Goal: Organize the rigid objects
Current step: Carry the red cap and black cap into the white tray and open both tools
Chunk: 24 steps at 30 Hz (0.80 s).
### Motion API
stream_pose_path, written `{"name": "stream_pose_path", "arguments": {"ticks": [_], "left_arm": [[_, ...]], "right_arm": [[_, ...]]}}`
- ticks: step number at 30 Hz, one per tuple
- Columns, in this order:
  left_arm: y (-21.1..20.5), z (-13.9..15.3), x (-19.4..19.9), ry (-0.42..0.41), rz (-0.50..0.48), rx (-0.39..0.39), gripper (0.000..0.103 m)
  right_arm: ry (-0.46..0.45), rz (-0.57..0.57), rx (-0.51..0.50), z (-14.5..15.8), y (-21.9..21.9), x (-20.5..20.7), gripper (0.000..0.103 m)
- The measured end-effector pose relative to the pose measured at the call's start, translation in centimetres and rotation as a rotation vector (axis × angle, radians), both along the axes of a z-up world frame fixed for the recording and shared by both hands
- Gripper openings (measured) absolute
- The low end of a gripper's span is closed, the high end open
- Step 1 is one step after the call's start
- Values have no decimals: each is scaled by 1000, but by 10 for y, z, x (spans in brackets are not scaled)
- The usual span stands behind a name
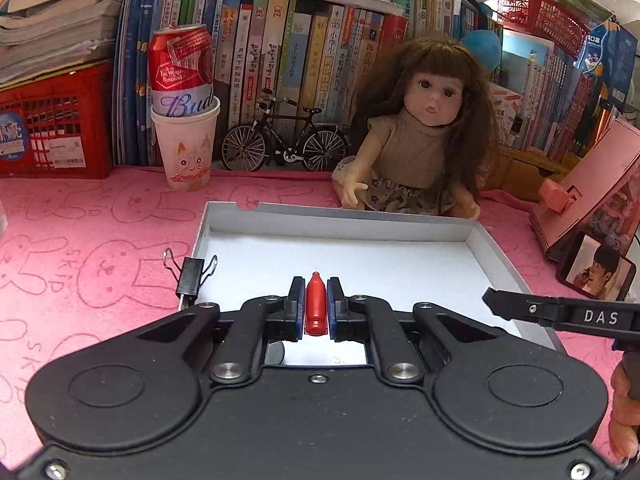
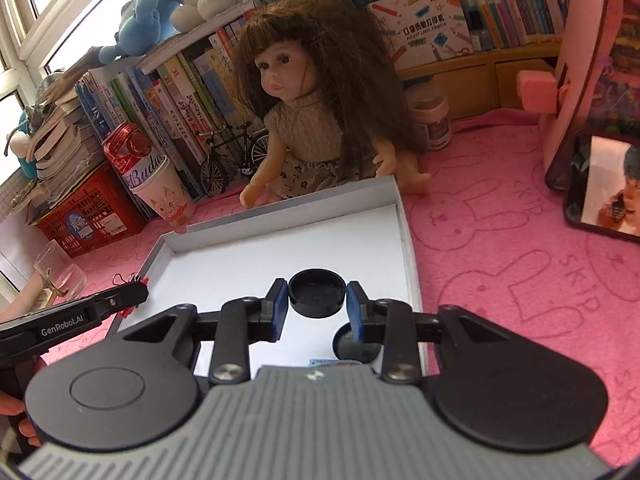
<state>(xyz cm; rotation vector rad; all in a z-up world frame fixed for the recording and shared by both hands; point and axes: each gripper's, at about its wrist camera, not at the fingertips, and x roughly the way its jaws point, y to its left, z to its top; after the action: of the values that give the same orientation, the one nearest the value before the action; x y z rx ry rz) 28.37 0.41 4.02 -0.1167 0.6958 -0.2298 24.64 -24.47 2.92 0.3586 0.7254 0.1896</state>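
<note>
L gripper point(image 1: 316, 304) clamps red piece point(image 1: 315, 304); R gripper point(image 2: 317, 300) prob. grips black lid point(image 2: 317, 293).

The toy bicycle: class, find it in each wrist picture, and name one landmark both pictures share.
Left wrist view: the toy bicycle stands centre-left against the row of books, between the paper cup and the doll.
Right wrist view: the toy bicycle is left of centre, tilted, partly hidden behind the doll's arm.
Shared landmark: the doll sitting just behind the white tray's far wall.
</note>
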Motion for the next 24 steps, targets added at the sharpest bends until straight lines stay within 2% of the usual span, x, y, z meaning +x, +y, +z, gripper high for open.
{"name": "stream_pose_path", "arguments": {"ticks": [7, 14, 24], "left_arm": [[-9, -21, 12, 49, 10, -21, 10], [-20, -28, 8, 44, -8, 14, 10], [-21, -37, 2, 52, -11, 44, 10]], "right_arm": [[43, 35, -16, -15, 18, 9, 37], [39, 42, -93, -17, 23, 6, 37], [37, 56, -147, -16, 26, 1, 36]]}}
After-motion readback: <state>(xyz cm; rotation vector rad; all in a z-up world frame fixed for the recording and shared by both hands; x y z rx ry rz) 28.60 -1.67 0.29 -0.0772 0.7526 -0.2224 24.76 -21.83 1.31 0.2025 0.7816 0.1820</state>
